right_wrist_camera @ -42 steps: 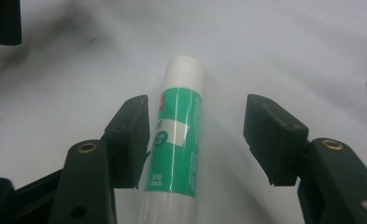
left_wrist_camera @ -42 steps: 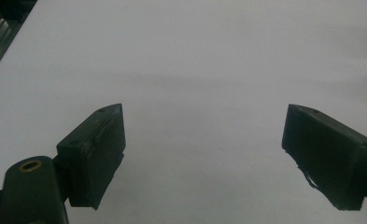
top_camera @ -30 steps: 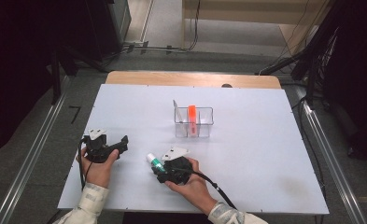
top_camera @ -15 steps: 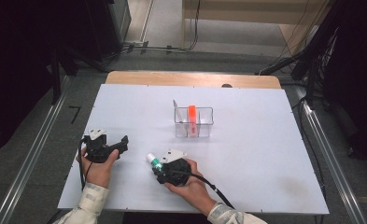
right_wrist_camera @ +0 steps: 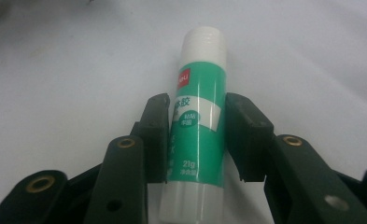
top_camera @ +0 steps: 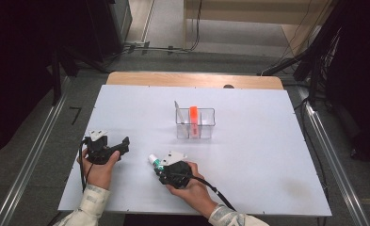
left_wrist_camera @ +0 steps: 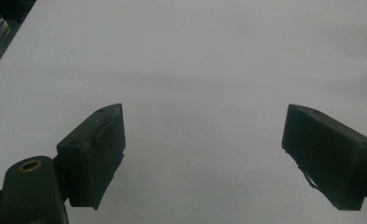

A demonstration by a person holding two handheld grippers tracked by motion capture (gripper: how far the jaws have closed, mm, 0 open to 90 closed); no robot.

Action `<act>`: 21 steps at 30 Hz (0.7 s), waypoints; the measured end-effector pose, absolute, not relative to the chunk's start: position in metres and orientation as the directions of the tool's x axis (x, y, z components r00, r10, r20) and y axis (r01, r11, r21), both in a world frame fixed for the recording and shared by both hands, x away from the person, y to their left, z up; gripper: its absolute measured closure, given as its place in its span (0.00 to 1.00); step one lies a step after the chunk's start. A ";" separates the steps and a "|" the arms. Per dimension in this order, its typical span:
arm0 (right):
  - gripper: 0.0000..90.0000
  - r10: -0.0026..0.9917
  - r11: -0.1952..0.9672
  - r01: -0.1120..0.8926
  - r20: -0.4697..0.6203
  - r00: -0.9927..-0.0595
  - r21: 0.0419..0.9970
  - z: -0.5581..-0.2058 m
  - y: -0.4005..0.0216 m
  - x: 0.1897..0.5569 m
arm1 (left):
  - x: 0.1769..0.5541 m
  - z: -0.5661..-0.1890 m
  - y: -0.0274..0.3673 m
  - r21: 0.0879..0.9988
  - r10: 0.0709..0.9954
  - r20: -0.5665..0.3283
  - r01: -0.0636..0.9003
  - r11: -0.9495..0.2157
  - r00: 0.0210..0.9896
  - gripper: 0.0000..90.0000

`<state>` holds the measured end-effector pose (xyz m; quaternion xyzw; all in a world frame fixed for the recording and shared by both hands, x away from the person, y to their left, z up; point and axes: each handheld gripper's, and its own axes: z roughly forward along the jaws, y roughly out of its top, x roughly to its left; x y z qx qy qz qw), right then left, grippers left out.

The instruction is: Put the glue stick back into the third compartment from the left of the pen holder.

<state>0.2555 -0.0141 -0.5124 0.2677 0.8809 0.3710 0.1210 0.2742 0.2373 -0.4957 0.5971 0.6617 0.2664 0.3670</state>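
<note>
Quickly, left to right: our left gripper sits near the table's left edge, jaws spread wide over bare white surface, nothing between them. Our right gripper lies near the front edge with its jaws, which have just been closing, pressed on a green-and-white glue stick lying flat; we read "21g", a small red logo and Chinese characters on its label. Farther back, a clear plastic organizer holds an orange marker. Grey floor, dark surroundings.
</note>
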 end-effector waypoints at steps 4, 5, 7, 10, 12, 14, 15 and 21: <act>0.70 0.562 0.582 0.383 -0.015 -0.827 0.717 -0.512 -0.015 0.256 | 0.274 -0.496 0.237 0.790 0.986 -0.167 0.595 0.145 -0.018 0.16; 0.70 0.561 0.582 0.382 -0.015 -0.827 0.717 -0.512 -0.015 0.256 | 0.274 -0.496 0.237 0.791 0.986 -0.166 0.595 0.144 -0.018 0.16; 0.70 0.561 0.583 0.382 -0.015 -0.828 0.717 -0.512 -0.015 0.256 | 0.274 -0.496 0.237 0.791 0.986 -0.168 0.595 0.145 -0.017 0.15; 0.70 0.557 0.586 0.377 -0.019 -0.830 0.717 -0.512 -0.015 0.257 | 0.274 -0.496 0.237 0.791 0.986 -0.167 0.595 0.145 -0.018 0.16; 0.70 0.554 0.588 0.373 -0.021 -0.832 0.717 -0.512 -0.015 0.257 | 0.274 -0.496 0.237 0.791 0.986 -0.168 0.595 0.145 -0.017 0.16; 0.70 0.548 0.593 0.368 -0.024 -0.836 0.717 -0.512 -0.015 0.257 | 0.274 -0.496 0.238 0.791 0.986 -0.167 0.595 0.144 -0.017 0.16; 0.70 0.548 0.592 0.369 -0.022 -0.836 0.716 -0.512 -0.015 0.258 | 0.274 -0.496 0.238 0.791 0.986 -0.167 0.595 0.145 -0.017 0.15; 0.70 0.547 0.589 0.374 -0.013 -0.837 0.716 -0.512 -0.016 0.258 | 0.274 -0.496 0.238 0.791 0.986 -0.168 0.594 0.145 -0.017 0.16</act>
